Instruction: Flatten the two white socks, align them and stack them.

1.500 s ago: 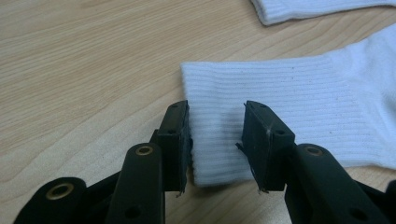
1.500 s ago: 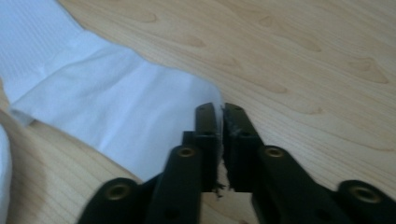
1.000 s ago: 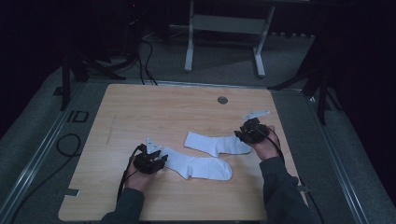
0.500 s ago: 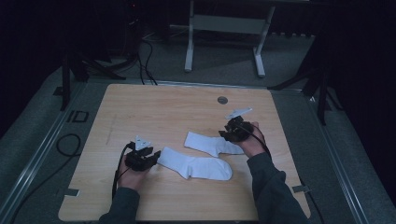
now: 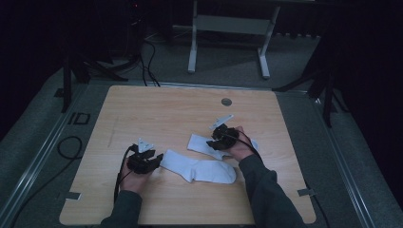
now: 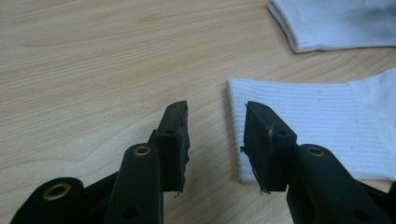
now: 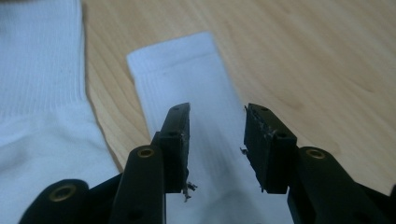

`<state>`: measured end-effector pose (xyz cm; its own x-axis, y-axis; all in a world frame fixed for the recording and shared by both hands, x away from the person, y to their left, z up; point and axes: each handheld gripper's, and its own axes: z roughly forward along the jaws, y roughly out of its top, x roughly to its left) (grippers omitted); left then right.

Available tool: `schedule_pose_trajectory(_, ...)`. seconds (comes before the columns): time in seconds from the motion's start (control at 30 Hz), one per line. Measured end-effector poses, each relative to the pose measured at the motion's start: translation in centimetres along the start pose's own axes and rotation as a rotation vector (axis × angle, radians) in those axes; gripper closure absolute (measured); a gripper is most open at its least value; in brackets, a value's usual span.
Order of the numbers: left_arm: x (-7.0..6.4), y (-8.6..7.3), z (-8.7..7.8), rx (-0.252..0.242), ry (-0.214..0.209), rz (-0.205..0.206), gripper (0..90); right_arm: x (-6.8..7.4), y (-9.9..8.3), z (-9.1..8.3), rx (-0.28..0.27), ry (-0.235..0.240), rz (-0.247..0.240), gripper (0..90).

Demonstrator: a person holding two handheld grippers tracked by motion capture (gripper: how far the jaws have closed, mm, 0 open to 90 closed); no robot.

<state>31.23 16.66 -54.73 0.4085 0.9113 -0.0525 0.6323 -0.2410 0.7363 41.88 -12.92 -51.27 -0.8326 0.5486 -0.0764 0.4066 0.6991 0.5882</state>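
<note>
Two white socks lie on the wooden table (image 5: 157, 114). The near sock (image 5: 199, 168) stretches left to right, its ribbed cuff (image 6: 317, 121) pointing at my left gripper (image 5: 157, 157). That gripper (image 6: 215, 140) is open, its jaws just short of the cuff edge and low over the wood. The far sock (image 5: 200, 144) lies behind it. My right gripper (image 5: 212, 141) hovers over this far sock (image 7: 187, 84), open (image 7: 215, 140), with the fabric under the gap between its jaws. The near sock (image 7: 42, 93) shows to the left in the right gripper view.
A round grey grommet (image 5: 226, 101) sits in the tabletop at the back. A white desk frame (image 5: 228, 28) stands behind the table. Cables (image 5: 66, 147) lie on the grey floor at the left. Bare wood surrounds the socks.
My right gripper has moved left along the far sock, from its right end toward the cuff. The left gripper has shifted slightly left. Both socks lie where they were.
</note>
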Motion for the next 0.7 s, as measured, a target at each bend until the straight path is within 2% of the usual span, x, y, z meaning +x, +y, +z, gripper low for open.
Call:
schedule_pose_trajectory(0.07,-0.1,0.0,0.0,0.004,0.000,0.005,59.8,0.2,0.1,0.7,0.015,0.011,-0.022,60.3)
schedule_pose_trajectory(0.3,-0.1,0.0,0.2,0.007,0.002,0.008,59.7,0.8,0.2,3.0,0.061,0.031,-0.045,56.2)
schedule_pose_trajectory(0.37,-0.2,0.0,0.2,0.011,0.003,0.013,59.7,0.7,0.2,3.6,0.074,0.053,-0.030,55.4)
schedule_pose_trajectory(0.43,-0.3,0.0,0.3,0.013,0.002,0.016,59.7,0.1,0.3,3.8,0.062,0.080,0.019,56.2)
schedule_pose_trajectory(0.57,-0.4,0.0,0.2,0.015,0.006,0.027,59.7,-0.2,0.5,3.9,0.065,0.064,0.028,64.0)
schedule_pose_trajectory(0.67,-0.4,0.0,0.2,0.016,0.009,0.029,59.7,-0.4,0.5,3.9,0.067,0.043,0.046,80.8)
schedule_pose_trajectory(0.7,-0.4,0.0,0.2,0.015,0.011,0.027,59.7,-0.5,0.4,3.9,0.067,0.036,0.053,82.4)
